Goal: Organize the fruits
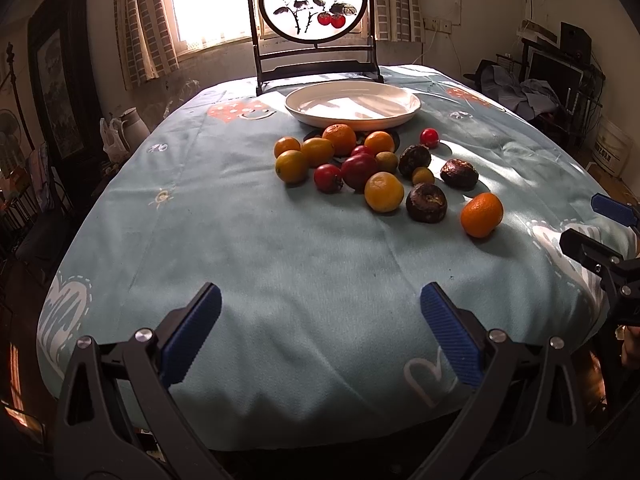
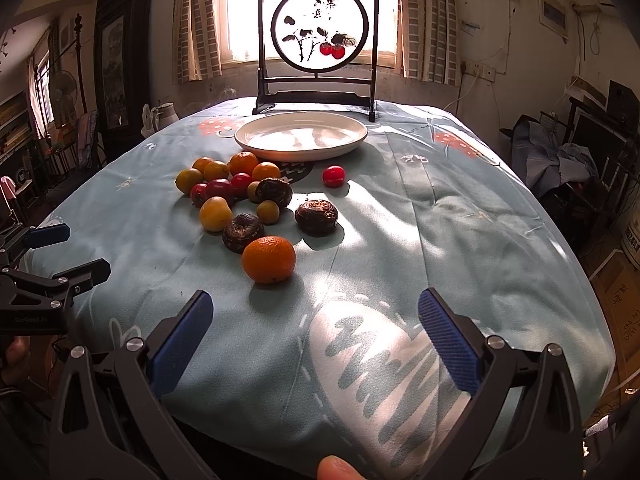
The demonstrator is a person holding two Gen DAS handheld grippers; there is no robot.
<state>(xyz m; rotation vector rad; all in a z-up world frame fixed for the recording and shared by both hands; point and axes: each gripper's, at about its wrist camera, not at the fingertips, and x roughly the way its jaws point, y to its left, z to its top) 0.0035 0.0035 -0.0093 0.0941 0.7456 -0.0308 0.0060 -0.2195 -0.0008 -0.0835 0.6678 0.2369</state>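
Cluttered dim room, bright window [image 2: 308, 8] at top centre, curtains either side. Counter [image 1: 280, 248] is draped in a pale blue cloth with white heart prints. At the far end stands a dark-framed round screen [image 2: 319, 26] painted with red fruit; just in front of it sits a white plate [image 2: 301, 135], nothing on it.

Fruits sit on the cloth just below the plate, centre of frame in the left wrist view, left of centre in the right wrist view. Pile [image 1: 352, 164] mixes oranges, yellow citrus, red tomato-like fruits and three dark wrinkled fruits, many touching. One small red fruit [image 2: 333, 176] lies apart, right of the pile, near the plate. One orange [image 2: 269, 259] lies apart at the near edge of the pile, just beside a dark wrinkled fruit [image 2: 243, 233].

My left hand-held gripper [image 1: 320, 320] is released, blue pads spread wide, holding nothing, over bare cloth at lower frame. My right hand-held gripper [image 2: 316, 326] is also released and empty, over a white heart print; the orange is just above its left pad.
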